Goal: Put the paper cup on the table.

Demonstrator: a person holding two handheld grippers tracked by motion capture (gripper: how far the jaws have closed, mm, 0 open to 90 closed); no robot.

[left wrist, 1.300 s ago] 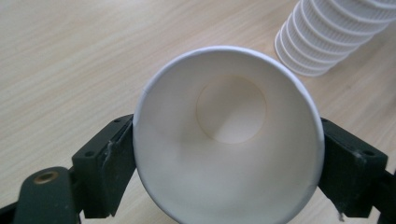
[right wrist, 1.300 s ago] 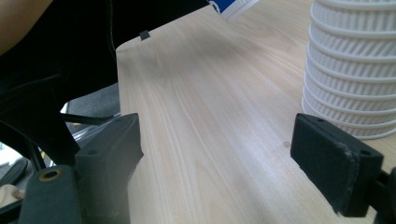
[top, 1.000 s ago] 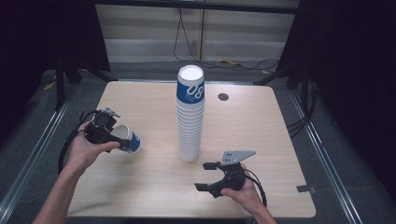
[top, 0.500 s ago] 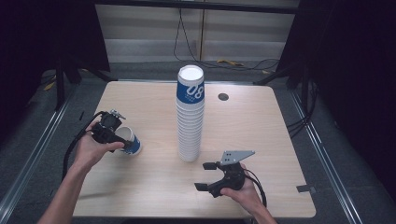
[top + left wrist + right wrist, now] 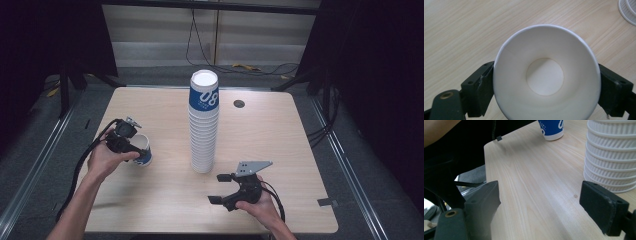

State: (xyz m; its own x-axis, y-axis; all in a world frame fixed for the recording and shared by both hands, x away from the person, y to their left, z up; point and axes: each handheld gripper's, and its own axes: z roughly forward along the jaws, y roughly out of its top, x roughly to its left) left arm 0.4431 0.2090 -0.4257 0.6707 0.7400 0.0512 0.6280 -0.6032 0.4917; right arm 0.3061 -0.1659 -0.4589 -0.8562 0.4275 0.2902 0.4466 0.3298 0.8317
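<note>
Left tool (image 5: 134,147) clamps one cup (image 5: 142,150); right tool (image 5: 223,189) released; one stack (image 5: 203,125).

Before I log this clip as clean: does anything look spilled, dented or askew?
Nothing stands out. The blue-and-white paper cup between the left gripper's jaws looks round and empty; the tall stack of white paper cups stands straight on the wooden table.

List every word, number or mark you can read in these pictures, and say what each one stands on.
"08", white on the blue top cup of the tall cup stack.
Smaller white print under the "08": too small to read.
White print on the single blue cup held in the left tongs: cut off and blurred, unreadable.
</note>
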